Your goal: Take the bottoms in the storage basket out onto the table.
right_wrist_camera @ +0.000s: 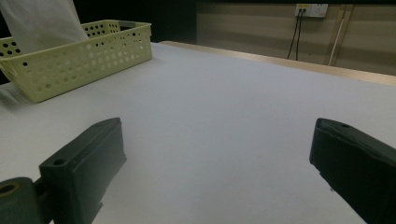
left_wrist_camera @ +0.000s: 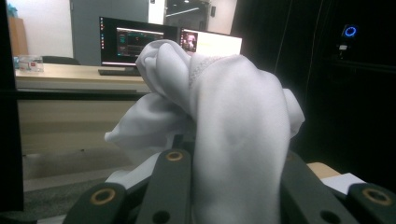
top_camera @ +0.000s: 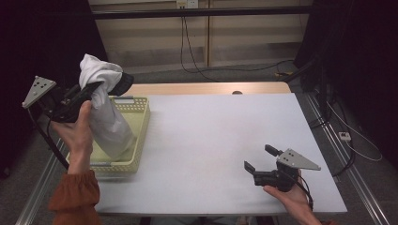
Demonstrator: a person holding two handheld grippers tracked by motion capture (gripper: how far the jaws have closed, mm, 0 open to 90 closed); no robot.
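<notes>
A white cloth (top_camera: 104, 110) hangs from my left gripper (top_camera: 96, 87), which is raised above the left end of the table and shut on the cloth's upper part. Its lower end reaches down into a pale yellow perforated basket (top_camera: 141, 123). In the left gripper view the bunched cloth (left_wrist_camera: 224, 121) bulges between and above the two black jaws. My right gripper (top_camera: 259, 158) rests low near the table's front right, open, its jaws wide apart with bare tabletop between them. The basket (right_wrist_camera: 79, 58) and a strip of the cloth (right_wrist_camera: 42, 21) stand far left in the right gripper view.
The white table top (top_camera: 220, 140) stretches between the basket and the right gripper. A wooden strip (top_camera: 211, 88) runs along its far edge. Cables (top_camera: 192, 51) hang down the back wall. Metal rails (top_camera: 349, 173) flank the table.
</notes>
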